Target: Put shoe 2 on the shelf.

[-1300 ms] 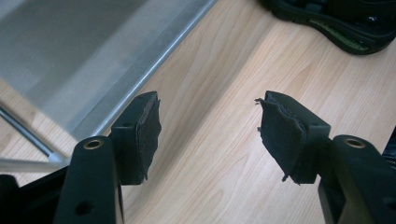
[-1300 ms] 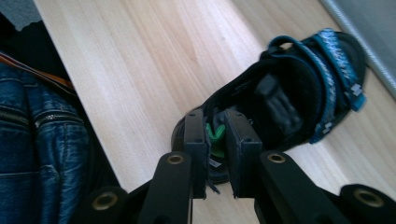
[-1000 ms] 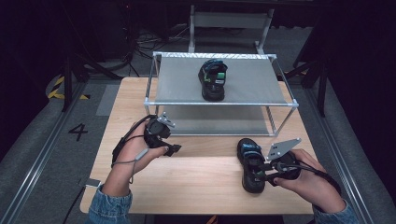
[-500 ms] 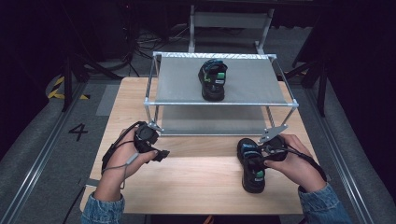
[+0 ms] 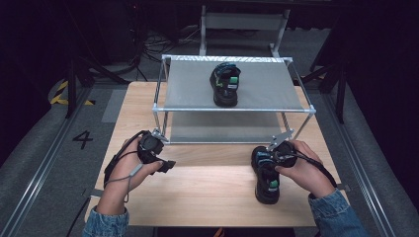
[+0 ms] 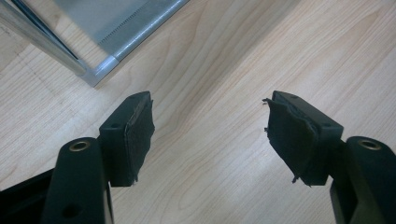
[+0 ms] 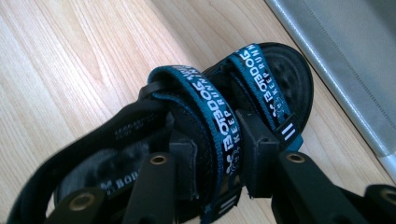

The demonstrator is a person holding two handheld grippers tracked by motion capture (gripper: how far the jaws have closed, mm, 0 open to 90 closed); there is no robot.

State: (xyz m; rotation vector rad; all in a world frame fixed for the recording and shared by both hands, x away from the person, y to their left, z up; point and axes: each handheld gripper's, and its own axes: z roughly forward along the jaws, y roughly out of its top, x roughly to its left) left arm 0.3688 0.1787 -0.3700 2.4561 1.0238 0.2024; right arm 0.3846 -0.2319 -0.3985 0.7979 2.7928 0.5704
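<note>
The black sandal (image 7: 187,140) lies flat on the wooden table (image 5: 197,197), long axis running away from the person, toe toward the metal rack (image 5: 237,108); the right gripper (image 7: 212,158), jaws just closing, pinches its teal strap (image 7: 210,107); the left gripper (image 6: 210,135) hangs wide open, empty, over bare wood.

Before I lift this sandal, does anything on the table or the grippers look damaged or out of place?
Yes: the black pads on the left gripper look frayed, edges peeling. The black sandal with teal straps looks sound in the right gripper.

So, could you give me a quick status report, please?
Right gripper shut on sandal strap. Left gripper open over table. Nothing in the way.
</note>
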